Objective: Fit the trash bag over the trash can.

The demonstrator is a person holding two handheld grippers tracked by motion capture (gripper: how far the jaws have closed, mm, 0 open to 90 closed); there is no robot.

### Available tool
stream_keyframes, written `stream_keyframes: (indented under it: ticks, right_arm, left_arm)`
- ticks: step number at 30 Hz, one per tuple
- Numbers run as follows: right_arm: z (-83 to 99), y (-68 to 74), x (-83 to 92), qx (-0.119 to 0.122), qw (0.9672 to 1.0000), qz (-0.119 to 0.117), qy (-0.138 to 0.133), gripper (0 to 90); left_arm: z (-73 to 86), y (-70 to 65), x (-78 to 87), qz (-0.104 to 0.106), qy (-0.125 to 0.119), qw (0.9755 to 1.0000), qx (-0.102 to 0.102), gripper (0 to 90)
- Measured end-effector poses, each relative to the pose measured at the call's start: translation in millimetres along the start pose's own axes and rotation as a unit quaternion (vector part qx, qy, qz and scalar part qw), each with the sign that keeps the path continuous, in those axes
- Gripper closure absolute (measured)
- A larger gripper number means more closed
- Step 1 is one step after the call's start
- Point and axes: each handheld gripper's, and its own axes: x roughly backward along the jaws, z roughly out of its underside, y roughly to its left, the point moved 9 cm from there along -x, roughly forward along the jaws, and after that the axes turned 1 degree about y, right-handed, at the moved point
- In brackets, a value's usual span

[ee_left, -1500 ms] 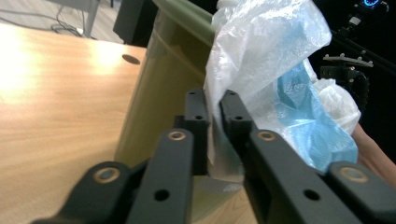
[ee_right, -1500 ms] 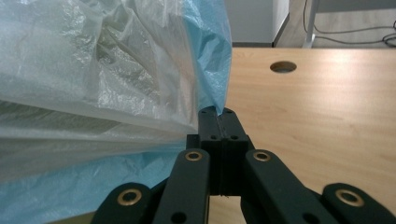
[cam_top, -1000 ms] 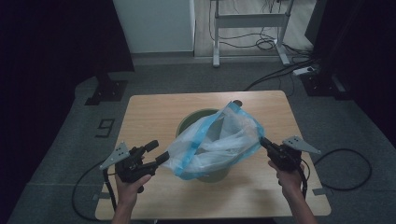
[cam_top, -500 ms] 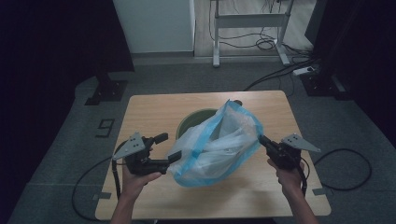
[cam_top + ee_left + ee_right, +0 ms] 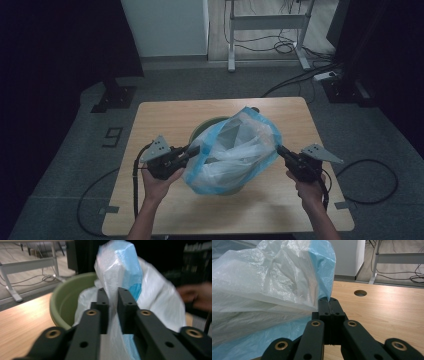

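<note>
A white and blue plastic bag [image 5: 232, 152] is spread over a green round bin [image 5: 207, 123] in the middle of the wooden table [image 5: 160, 117]. My left gripper [image 5: 195, 148] is at the bag's left edge. Its jaws have just been closing, and a fold of the bag [image 5: 125, 265] is pinched in the narrow gap of the left gripper [image 5: 113, 293], in front of the bin [image 5: 62, 297]. My right gripper [image 5: 279, 148] is shut on the bag's right edge. In the right gripper view the right gripper [image 5: 328, 300] clamps the blue rim of the bag [image 5: 262, 285].
A cable hole [image 5: 360, 293] is set in the tabletop beyond the right gripper. A white desk frame [image 5: 267, 22] and floor cables [image 5: 300, 75] lie behind the table. Dark furniture stands on both sides. Cables trail from both grippers to the floor.
My left gripper moved right and up from the table's left side to the bag's left edge and closed on it. The bag's left side has lifted. The right gripper kept still.
</note>
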Motion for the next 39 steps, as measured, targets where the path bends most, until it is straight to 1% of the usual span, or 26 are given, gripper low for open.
stream_keyframes:
  ticks: [2, 3, 4, 6, 9, 10, 11, 13, 17, 18, 21, 22, 24, 27, 31, 33, 34, 35, 37, 38, 39]
  right_arm:
    - [-1.0, -2.8, -0.4, 0.000, 1.0000, 0.004, 0.000, 89.2]
    - [-1.5, -4.2, -1.0, 0.001, 1.0000, 0.006, 0.001, 89.2]
    - [-1.7, -6.5, -2.1, 0.004, 0.9999, 0.010, 0.003, 89.2]
    - [-1.6, -10.9, -4.4, 0.003, 0.9999, 0.014, 0.007, 89.2]
    - [-0.9, -18.7, -11.4, -0.008, 0.9997, 0.015, 0.017, 89.2]
    - [-0.6, -20.6, -14.5, -0.012, 0.9996, 0.014, 0.020, 89.2]
    - [-0.2, -22.0, -17.6, -0.012, 0.9995, 0.014, 0.024, 89.2]
    - [0.6, -23.5, -24.8, -0.011, 0.9993, 0.013, 0.032, 89.2]
    - [3.3, -21.8, -34.8, -0.005, 0.9991, 0.013, 0.040, 89.2]
    - [4.9, -21.2, -37.2, -0.006, 0.9991, 0.011, 0.041, 89.2]
    - [11.3, -20.1, -44.6, -0.014, 0.9987, 0.002, 0.049, 89.2]
    - [13.8, -19.6, -47.0, -0.018, 0.9985, -0.002, 0.052, 89.2]
    - [18.8, -18.5, -51.1, -0.021, 0.9981, -0.010, 0.058, 89.2]
    - [27.1, -17.8, -56.4, -0.028, 0.9972, -0.019, 0.067, 89.2]
    - [38.3, -14.1, -61.3, -0.024, 0.9965, -0.028, 0.075, 89.2]
    - [43.1, -12.5, -62.7, -0.023, 0.9961, -0.032, 0.079, 89.2]
    - [45.1, -11.9, -63.2, -0.023, 0.9960, -0.034, 0.080, 89.2]
    - [46.3, -11.6, -63.6, -0.023, 0.9959, -0.035, 0.080, 89.2]
    - [48.7, -10.3, -64.8, -0.025, 0.9958, -0.039, 0.079, 89.2]
    - [49.0, -9.7, -65.0, -0.022, 0.9959, -0.040, 0.078, 89.2]
    - [48.6, -9.3, -64.7, -0.018, 0.9961, -0.039, 0.077, 88.6]
  left_arm:
    - [-7.1, 8.8, 2.5, 0.002, -0.025, 0.9993, 0.028, 85.6]
    - [-10.1, 16.4, 3.5, 0.005, -0.039, 0.9978, 0.053, 86.3]
    - [-11.0, 21.9, 3.7, 0.007, -0.045, 0.9965, 0.070, 86.7]
    - [-9.0, 40.0, 2.3, 0.004, -0.051, 0.9920, 0.116, 86.6]
    - [-1.1, 59.3, -2.5, -0.005, -0.039, 0.9894, 0.140, 86.7]
    - [1.1, 63.8, -4.0, 0.000, -0.040, 0.9883, 0.147, 86.6]
    - [3.7, 67.3, -5.0, 0.003, -0.038, 0.9876, 0.152, 86.4]
    - [8.7, 72.7, -6.7, 0.004, -0.036, 0.9876, 0.153, 86.2]
    - [21.7, 80.2, -10.4, 0.005, -0.029, 0.9846, 0.172, 86.2]
    - [25.7, 82.2, -11.4, 0.004, -0.025, 0.9835, 0.179, 86.1]
    - [38.2, 88.7, -15.0, 0.004, -0.009, 0.9785, 0.206, 85.8]
    - [41.8, 91.1, -15.1, 0.001, -0.006, 0.9776, 0.210, 85.7]
    - [48.0, 94.5, -15.5, 0.000, -0.003, 0.9746, 0.224, 85.6]
    - [58.6, 97.0, -19.4, 0.001, 0.011, 0.9715, 0.237, 85.1]
    - [68.1, 95.5, -24.2, 0.007, 0.022, 0.9698, 0.243, 84.8]
    - [73.0, 94.5, -25.7, 0.010, 0.030, 0.9694, 0.244, 85.0]
    - [74.5, 94.2, -25.9, 0.011, 0.031, 0.9692, 0.244, 85.1]
    - [76.5, 93.7, -26.5, 0.013, 0.032, 0.9683, 0.247, 85.1]
    - [79.1, 92.8, -27.1, 0.016, 0.037, 0.9680, 0.247, 85.0]
    - [79.0, 92.2, -26.7, 0.017, 0.038, 0.9689, 0.244, 84.7]
    - [78.9, 92.1, -25.4, 0.015, 0.041, 0.9706, 0.237, 83.9]
